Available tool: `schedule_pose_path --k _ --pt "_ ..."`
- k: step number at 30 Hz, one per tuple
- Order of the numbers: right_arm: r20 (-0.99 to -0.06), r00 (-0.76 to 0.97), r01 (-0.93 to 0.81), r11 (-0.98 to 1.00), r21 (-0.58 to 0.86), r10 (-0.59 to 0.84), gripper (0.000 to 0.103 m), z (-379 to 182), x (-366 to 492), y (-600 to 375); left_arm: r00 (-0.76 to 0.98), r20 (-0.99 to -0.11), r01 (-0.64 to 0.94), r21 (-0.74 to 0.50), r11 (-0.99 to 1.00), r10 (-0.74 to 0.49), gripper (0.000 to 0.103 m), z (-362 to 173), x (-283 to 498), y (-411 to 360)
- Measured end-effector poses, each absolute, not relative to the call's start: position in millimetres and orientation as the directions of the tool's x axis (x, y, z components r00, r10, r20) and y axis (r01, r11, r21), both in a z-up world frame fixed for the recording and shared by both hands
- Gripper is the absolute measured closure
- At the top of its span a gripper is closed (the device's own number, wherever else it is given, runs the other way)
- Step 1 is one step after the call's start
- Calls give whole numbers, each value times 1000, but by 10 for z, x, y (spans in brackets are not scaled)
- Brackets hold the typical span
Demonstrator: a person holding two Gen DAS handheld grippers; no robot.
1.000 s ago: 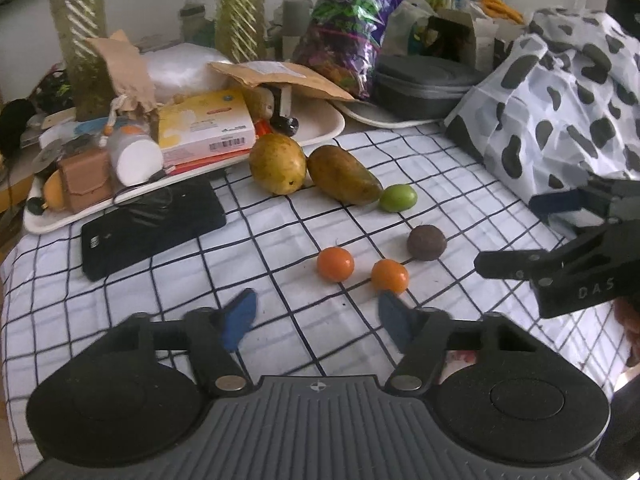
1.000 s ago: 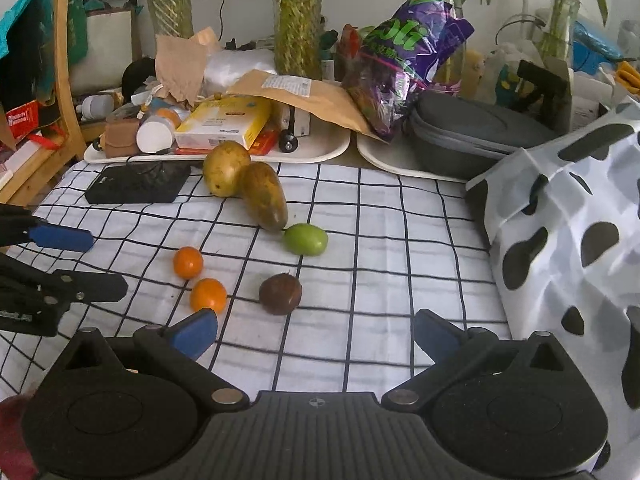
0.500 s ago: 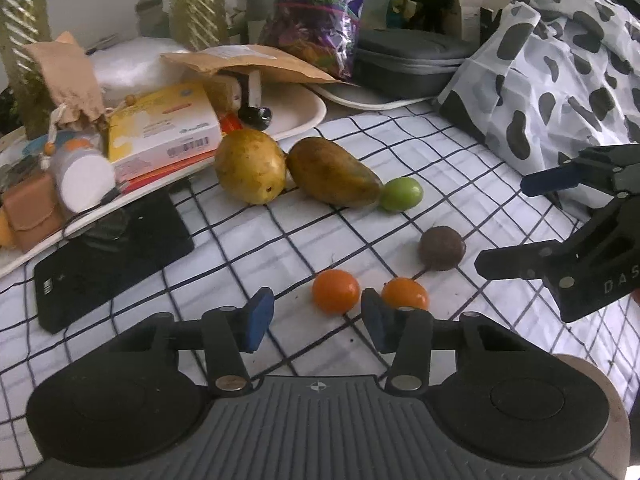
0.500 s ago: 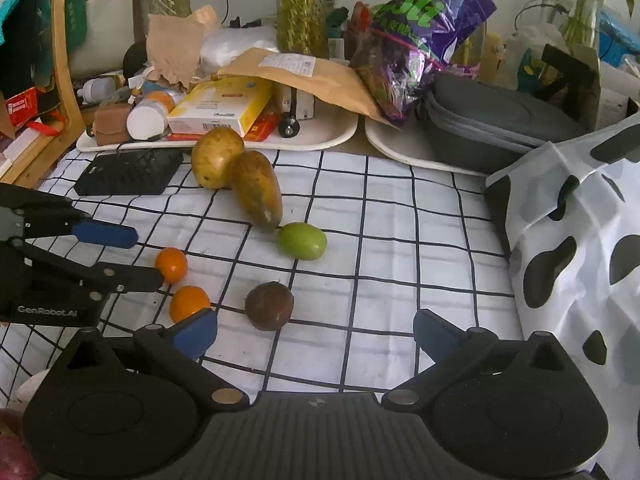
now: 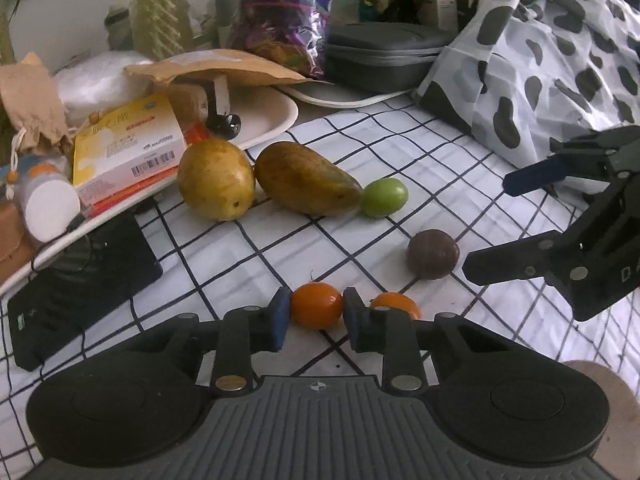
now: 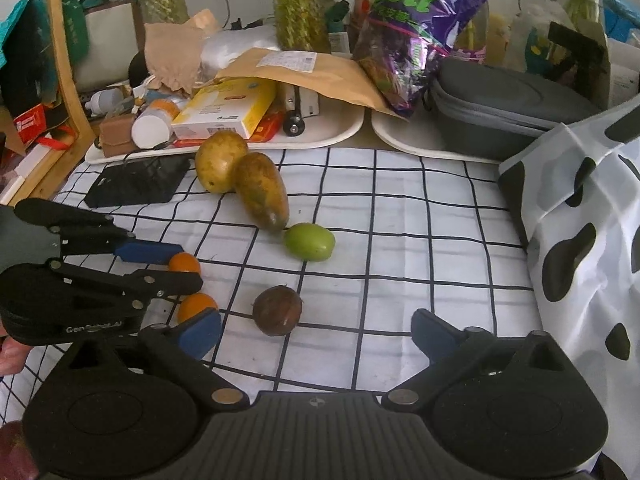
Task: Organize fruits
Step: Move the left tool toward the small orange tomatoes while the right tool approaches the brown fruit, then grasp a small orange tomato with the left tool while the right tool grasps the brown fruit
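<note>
On the checked cloth lie two small orange fruits, a brown round fruit point(image 5: 432, 254), a green fruit point(image 5: 384, 197), a round yellow mango point(image 5: 216, 178) and a long mango point(image 5: 306, 184). My left gripper point(image 5: 314, 316) is shut on the left orange fruit point(image 5: 316, 310), its blue pads pressing both sides. The other orange fruit point(image 5: 396, 304) sits just right of it. My right gripper point(image 6: 316, 334) is wide with its jaws closing. The brown fruit point(image 6: 277, 311) lies just beyond its fingertips, untouched. The green fruit point(image 6: 309, 241) is farther ahead.
A black flat device point(image 5: 80, 276) lies left of the fruits. Behind it stands a white tray point(image 5: 276, 116) holding a yellow box and clutter. A grey case point(image 5: 380, 52) is at the back. A cow-patterned cloth point(image 5: 540, 60) bunches up on the right.
My left gripper moved forward and down over the left orange fruit and closed on it. My right gripper drew a little nearer to the brown fruit.
</note>
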State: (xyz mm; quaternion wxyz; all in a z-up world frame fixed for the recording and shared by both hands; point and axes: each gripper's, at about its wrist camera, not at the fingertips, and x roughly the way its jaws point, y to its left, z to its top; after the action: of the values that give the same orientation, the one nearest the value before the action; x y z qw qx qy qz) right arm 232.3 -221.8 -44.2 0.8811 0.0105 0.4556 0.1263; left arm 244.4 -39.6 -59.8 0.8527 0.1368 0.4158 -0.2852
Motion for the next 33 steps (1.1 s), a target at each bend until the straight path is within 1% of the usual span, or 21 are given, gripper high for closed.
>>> schedule_pose_path --k 2,6,7,9,10,12,15,19,22,25,28,30,33 --pt "-803 548 -222 966 130 234 8 -455 2319 -2203 498 -787 599 8 801 -365 76 -597 2437 -398" --pt "-808 539 -246 962 121 239 20 -489 2293 -2163 521 -781 584 32 811 -344 76 -571 2440 -363" --pt "-808 538 -252 960 119 241 21 -494 2291 -2150 525 -779 582 34 813 -343 76 -562 2440 -355" --pt "-804 538 -275 954 117 253 29 -508 2283 -2116 532 -775 581 39 813 -343 76 -541 2432 -342" --pt "-804 537 -284 952 113 256 31 -519 2288 -2098 532 -774 581 39 813 -343 76 -534 2430 -340" --pt "-807 534 -301 949 96 251 39 -559 2312 -2049 536 -773 582 46 812 -341 76 -520 2418 -340" --pt "-817 524 -338 939 59 240 47 -627 2348 -1954 539 -771 579 48 814 -338 76 -506 2421 -333" --pt "-811 542 -382 924 -1 223 52 -667 2357 -1835 539 -777 575 58 816 -325 76 -518 2428 -327" --pt "-803 552 -392 920 -12 224 53 -672 2384 -1804 535 -781 580 64 812 -321 76 -530 2425 -323" --pt "-801 555 -398 917 -17 226 57 -671 2407 -1781 533 -782 583 64 810 -322 76 -532 2419 -317" --pt "-795 559 -413 911 -20 236 63 -678 2409 -1760 532 -785 582 66 810 -319 76 -540 2421 -317" --pt "-794 562 -409 912 -25 230 71 -673 2407 -1756 529 -787 585 67 808 -318 76 -551 2415 -331" --pt "-796 561 -410 912 -29 227 72 -669 2400 -1753 528 -789 594 80 800 -314 76 -558 2392 -367"
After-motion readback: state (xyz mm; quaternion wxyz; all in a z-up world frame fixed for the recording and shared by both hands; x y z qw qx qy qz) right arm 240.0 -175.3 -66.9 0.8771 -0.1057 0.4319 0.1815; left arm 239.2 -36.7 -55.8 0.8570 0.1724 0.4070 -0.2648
